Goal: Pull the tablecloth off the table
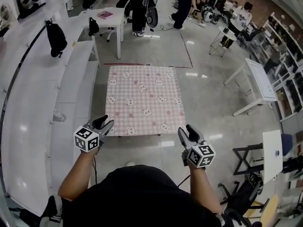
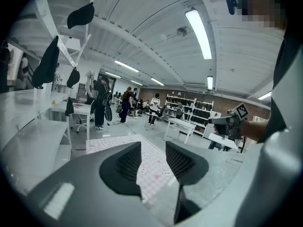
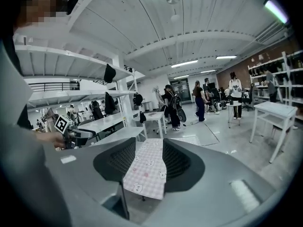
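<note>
The pink checked tablecloth (image 1: 144,100) with its little animal faces lies spread flat over the counter (image 3: 143,198), of which I see only a leg under the cloth's near edge. My left tool (image 1: 105,125) hangs just short of the cloth's near left corner, jaws fairly wide with nothing between the pads. My right tool (image 1: 187,131) hangs just short of the near right corner, also gaping and empty. Neither touches the cloth.
</note>
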The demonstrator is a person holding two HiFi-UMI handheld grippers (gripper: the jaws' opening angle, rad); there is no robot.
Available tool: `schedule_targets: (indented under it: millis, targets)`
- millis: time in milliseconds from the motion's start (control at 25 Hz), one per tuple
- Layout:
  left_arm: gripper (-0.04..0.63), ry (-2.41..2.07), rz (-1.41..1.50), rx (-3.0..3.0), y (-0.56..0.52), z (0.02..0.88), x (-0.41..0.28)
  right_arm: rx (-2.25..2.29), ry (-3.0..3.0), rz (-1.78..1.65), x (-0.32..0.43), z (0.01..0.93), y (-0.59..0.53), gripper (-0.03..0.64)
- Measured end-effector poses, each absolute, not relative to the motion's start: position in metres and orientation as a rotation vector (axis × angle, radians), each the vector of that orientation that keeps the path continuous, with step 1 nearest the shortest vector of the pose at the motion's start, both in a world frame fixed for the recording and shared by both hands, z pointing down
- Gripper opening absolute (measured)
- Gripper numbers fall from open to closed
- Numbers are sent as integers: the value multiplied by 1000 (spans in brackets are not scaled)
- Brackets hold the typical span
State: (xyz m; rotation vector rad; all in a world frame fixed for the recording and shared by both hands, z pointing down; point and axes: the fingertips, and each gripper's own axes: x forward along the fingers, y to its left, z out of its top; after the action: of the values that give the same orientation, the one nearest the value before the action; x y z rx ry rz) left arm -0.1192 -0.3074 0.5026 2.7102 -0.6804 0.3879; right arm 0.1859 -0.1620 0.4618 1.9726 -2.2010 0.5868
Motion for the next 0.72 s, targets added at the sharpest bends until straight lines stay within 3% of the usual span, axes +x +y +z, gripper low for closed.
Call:
schedule_targets:
  millis: [720]
  targets:
    - [161, -630, 486, 2668, -336, 548, -125, 1949, -1996, 671, 204, 526, -167, 212]
